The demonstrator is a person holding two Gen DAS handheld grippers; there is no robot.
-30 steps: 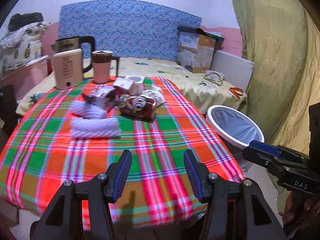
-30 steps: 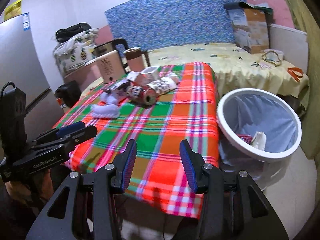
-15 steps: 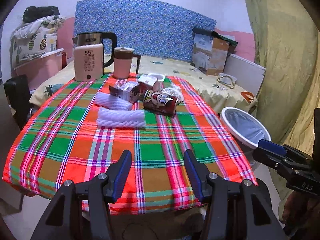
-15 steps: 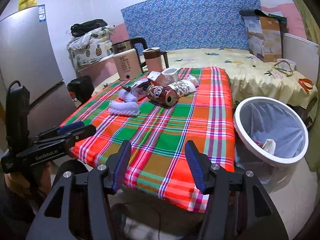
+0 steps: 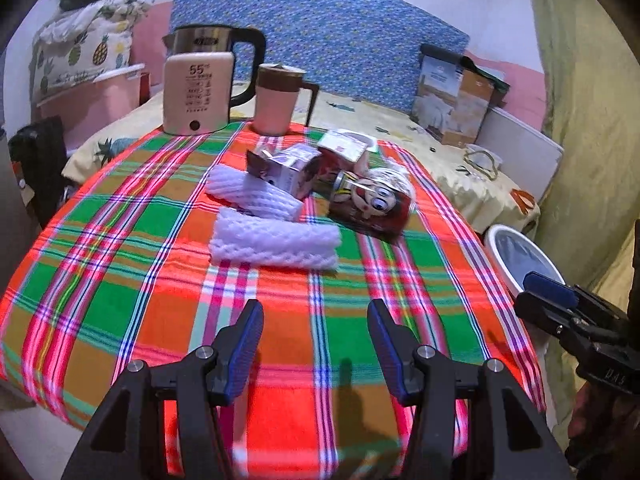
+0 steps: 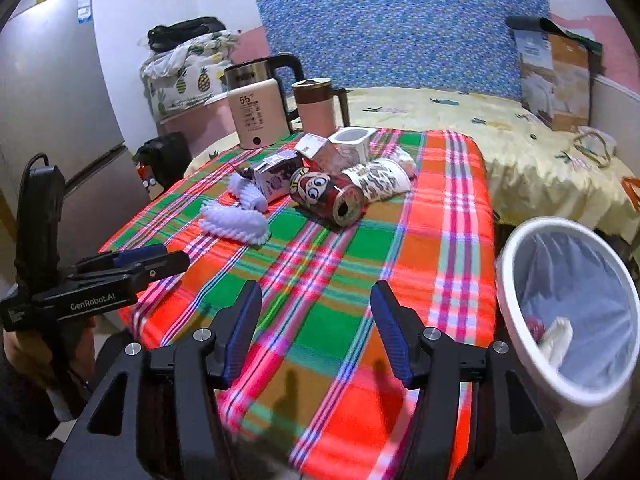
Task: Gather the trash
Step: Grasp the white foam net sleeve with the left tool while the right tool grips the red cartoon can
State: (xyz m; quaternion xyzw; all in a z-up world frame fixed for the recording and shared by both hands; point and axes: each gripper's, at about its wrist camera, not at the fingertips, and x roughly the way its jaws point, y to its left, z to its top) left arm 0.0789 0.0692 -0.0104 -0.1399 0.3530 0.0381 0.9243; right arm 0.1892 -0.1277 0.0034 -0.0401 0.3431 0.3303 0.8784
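Trash lies in a heap on the plaid tablecloth (image 5: 120,280): two white foam nets (image 5: 276,242), a small purple carton (image 5: 290,170), a red cartoon can (image 5: 372,204) on its side, a patterned paper cup (image 6: 378,184) and a white cup (image 6: 352,142). My left gripper (image 5: 316,340) is open and empty over the table's near edge, short of the nets. My right gripper (image 6: 316,332) is open and empty over the near right part of the table. A white bin (image 6: 568,320) with some trash in it stands on the floor at the right.
An electric kettle (image 5: 200,88) and a pink jug (image 5: 276,100) stand at the table's far edge. A bed (image 6: 520,140) with a cardboard box (image 6: 556,80) lies behind. A fridge (image 6: 52,120) stands at the left.
Both grippers have moved forward toward the table and the trash heap; the objects look larger and closer. Both stay open and empty.
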